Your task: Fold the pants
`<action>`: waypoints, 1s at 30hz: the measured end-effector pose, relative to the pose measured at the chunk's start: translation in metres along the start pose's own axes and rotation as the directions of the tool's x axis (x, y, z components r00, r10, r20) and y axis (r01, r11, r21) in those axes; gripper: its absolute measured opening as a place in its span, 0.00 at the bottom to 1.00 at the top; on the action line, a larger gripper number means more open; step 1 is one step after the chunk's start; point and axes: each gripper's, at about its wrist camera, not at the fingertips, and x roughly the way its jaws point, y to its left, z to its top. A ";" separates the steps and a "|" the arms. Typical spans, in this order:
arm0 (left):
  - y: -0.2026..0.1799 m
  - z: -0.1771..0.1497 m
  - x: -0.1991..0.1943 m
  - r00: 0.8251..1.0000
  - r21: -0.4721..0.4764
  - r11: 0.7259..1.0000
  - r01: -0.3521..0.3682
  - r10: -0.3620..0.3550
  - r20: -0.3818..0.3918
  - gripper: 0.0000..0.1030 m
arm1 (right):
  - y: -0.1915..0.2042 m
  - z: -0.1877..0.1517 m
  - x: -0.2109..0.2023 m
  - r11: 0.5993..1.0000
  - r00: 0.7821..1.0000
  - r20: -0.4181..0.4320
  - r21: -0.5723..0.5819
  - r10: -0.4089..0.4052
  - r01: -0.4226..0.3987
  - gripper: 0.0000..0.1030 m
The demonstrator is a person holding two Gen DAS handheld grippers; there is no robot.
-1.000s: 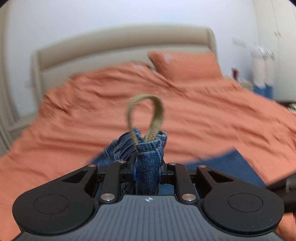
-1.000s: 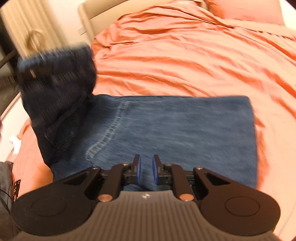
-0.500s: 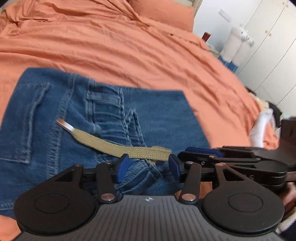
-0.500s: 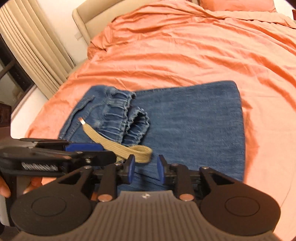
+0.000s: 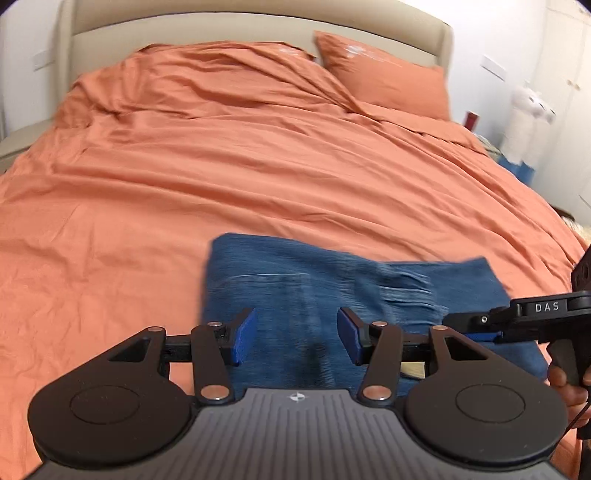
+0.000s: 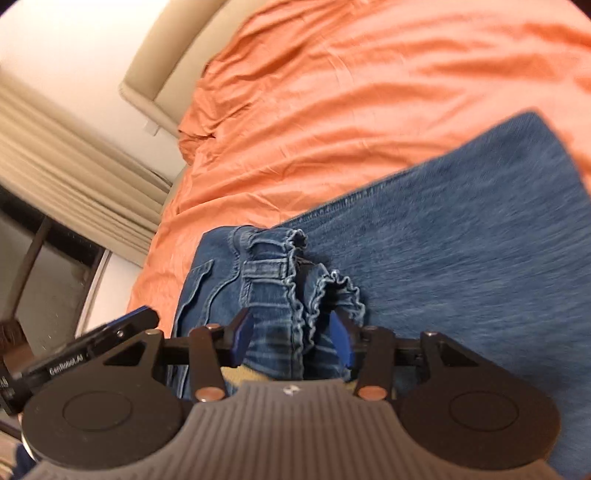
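The blue jeans (image 5: 332, 280) lie folded flat on the orange bedcover (image 5: 258, 166), close to its near edge. My left gripper (image 5: 295, 339) hovers over their left part, open, with nothing between its blue pads (image 5: 243, 341). In the right wrist view the ruffled waistband (image 6: 288, 273) rests on the folded legs (image 6: 461, 229). My right gripper (image 6: 291, 341) is just above it, jaws opening; the waistband shows between them without being pinched. A bit of tan drawstring (image 6: 251, 374) peeks out by the gripper body. Each gripper shows at the edge of the other's view.
A beige headboard (image 5: 258, 26) and an orange pillow (image 5: 384, 70) stand at the far end. Pleated curtains (image 6: 74, 177) hang left of the bed. White wardrobes and a white object (image 5: 524, 122) are at the right. A hand (image 5: 565, 384) holds the right gripper's handle.
The left gripper let go of the waistband and drawstring, which now lie on the folded jeans, and drew back toward the bed's near edge. The right jaws widened and dipped over the waistband.
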 end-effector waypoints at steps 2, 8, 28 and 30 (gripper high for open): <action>0.014 0.001 0.007 1.000 -0.036 0.999 0.002 -0.002 -0.005 0.57 | -0.001 0.004 0.014 1.000 1.000 -0.008 0.024 -0.008 0.009 0.42; 0.042 -0.008 0.009 1.000 -0.129 0.992 0.003 -0.006 -0.023 0.57 | 0.009 0.009 0.035 0.998 1.000 -0.010 0.070 0.000 0.000 0.28; 0.042 0.008 -0.036 0.996 -0.201 0.979 0.026 -0.008 0.089 0.56 | 0.203 0.089 -0.079 0.895 0.962 0.156 -0.359 -0.223 0.265 0.09; 0.033 0.008 -0.026 0.996 -0.188 0.981 0.047 -0.031 0.086 0.56 | 0.182 0.096 -0.093 0.901 0.952 0.168 -0.315 -0.255 0.297 0.09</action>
